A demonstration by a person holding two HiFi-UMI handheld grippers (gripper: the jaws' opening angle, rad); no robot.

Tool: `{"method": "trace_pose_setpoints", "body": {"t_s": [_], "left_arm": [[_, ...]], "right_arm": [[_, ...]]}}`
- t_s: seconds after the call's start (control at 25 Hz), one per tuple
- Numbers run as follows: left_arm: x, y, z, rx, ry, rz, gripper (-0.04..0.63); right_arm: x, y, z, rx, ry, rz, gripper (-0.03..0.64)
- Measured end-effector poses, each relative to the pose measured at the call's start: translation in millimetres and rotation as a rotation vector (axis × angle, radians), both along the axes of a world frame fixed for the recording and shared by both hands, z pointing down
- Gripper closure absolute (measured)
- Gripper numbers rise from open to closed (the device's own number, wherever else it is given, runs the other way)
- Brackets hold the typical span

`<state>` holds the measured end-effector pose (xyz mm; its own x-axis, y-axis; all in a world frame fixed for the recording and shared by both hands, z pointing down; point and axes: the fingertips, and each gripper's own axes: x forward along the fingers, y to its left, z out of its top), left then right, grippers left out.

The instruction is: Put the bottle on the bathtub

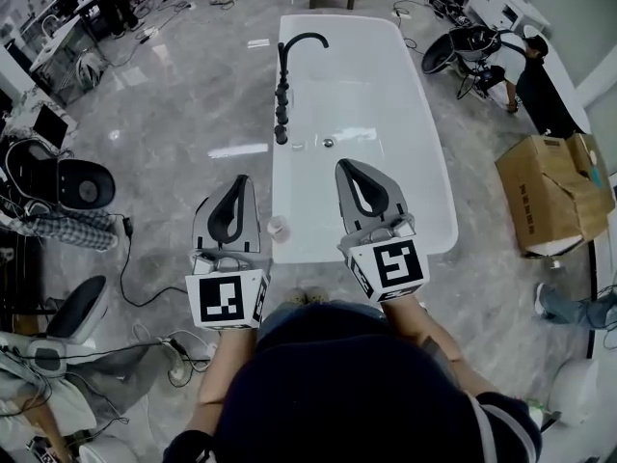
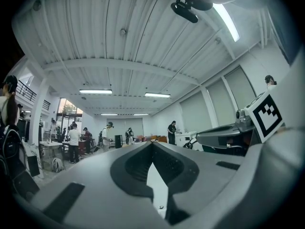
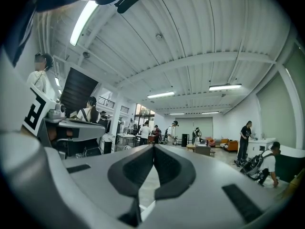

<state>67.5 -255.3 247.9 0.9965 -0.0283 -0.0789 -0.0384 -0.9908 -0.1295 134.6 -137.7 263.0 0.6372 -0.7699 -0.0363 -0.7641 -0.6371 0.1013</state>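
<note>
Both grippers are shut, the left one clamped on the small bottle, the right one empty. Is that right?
No. The left gripper is shut on nothing: the left gripper view shows its jaws together, empty. In the head view the bottle stands at the near left rim of the bathtub, beside that gripper. The right gripper is shut and empty.
</note>
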Motion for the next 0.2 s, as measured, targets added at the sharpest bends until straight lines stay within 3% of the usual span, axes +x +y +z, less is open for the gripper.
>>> {"method": "trace_pose_setpoints", "body": {"t_s": [0.2], "left_arm": [[-1, 26, 6, 0.001, 0.007, -0.019, 0.572]], "right_arm": [[2, 27, 5, 0.014, 0.003, -0.013, 0.591]]}}
